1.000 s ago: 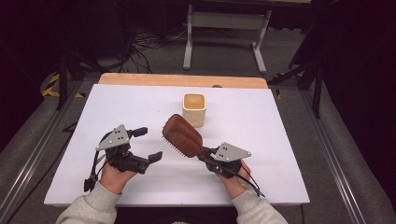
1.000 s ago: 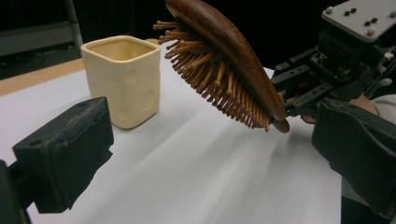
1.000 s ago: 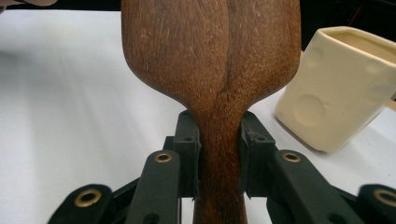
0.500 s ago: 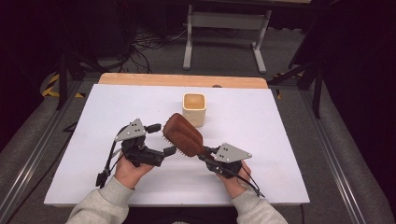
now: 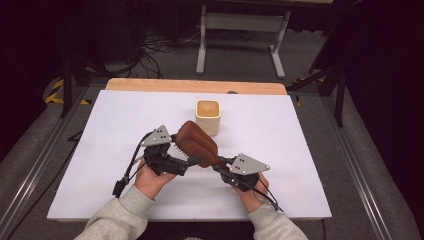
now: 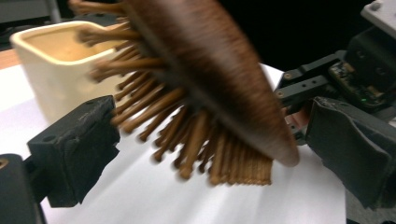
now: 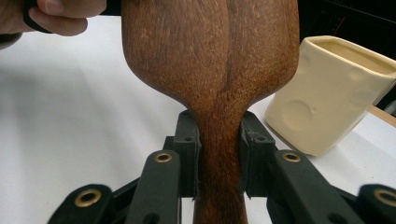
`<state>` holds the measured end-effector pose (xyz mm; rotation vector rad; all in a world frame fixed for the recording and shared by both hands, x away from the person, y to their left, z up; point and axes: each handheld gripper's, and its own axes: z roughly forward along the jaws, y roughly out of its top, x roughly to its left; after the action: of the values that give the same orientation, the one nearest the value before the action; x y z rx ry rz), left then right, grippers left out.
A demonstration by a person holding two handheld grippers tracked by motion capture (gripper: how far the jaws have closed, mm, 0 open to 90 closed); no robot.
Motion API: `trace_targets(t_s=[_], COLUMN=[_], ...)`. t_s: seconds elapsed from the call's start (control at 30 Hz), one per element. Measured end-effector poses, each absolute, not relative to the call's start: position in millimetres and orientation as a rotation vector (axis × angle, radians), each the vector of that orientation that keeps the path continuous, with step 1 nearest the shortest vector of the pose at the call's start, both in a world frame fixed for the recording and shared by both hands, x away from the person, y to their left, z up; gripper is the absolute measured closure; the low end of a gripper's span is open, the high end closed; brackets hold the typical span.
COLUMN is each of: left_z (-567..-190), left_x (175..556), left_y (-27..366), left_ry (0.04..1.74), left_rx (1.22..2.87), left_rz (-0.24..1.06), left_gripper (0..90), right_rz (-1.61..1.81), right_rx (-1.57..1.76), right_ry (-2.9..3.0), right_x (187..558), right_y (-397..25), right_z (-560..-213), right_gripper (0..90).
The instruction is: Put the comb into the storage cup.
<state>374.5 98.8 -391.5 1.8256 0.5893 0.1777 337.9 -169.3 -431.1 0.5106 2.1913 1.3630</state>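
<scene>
A brown wooden hairbrush (image 5: pixel 196 141) is held tilted above the white table, bristles facing left and down. My right gripper (image 5: pixel 216 164) is shut on its handle; in the right gripper view both jaws press the narrow neck of the brush (image 7: pixel 210 56) at my right gripper (image 7: pixel 219 156). My left gripper (image 5: pixel 186 161) is open, close against the brush from the left. In the left gripper view its jaws stand wide apart on either side of the brush head (image 6: pixel 219 70) and bristles, with my left gripper (image 6: pixel 212 123) not closed on them.
A cream square cup (image 5: pixel 208 116) stands just behind the brush, also in the left gripper view (image 6: pixel 56 70) and the right gripper view (image 7: pixel 327 98). The white table (image 5: pixel 300 130) has bare room left and right. A wooden strip (image 5: pixel 195 86) runs along its far edge.
My left gripper has moved right and forward, from open table to beside the brush, so its jaws now straddle the brush head. The right gripper and brush have barely moved.
</scene>
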Motion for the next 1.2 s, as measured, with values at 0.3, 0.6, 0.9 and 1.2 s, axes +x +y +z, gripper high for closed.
trace_targets(t_s=[0.3, 0.6, 0.9, 1.2], left_z=[-391.2, -386.1, -380.3, -364.9], left_x=[374.3, 373.3, 368.6, 361.3], left_y=[90.3, 95.9, 97.2, 92.1], left_ry=[0.592, 0.569, 0.51, 0.456], left_rx=[1.844, 1.834, 1.825, 1.86], left_rz=[0.177, 0.119, 0.059, 0.106], left_gripper=[20.1, 37.4, 52.3, 56.8], right_rz=[1.334, 1.28, 1.267, 1.339], right_rx=[0.476, 0.437, 0.421, 0.421], right_ry=[2.189, 2.204, 2.229, 2.215], right_x=[336.0, 335.6, 336.2, 335.3], right_y=[-166.7, -163.8, -161.5, -164.0], right_z=[-432.2, -434.7, -437.1, -434.0], right_gripper=[72.1, 71.8, 71.1, 68.6])
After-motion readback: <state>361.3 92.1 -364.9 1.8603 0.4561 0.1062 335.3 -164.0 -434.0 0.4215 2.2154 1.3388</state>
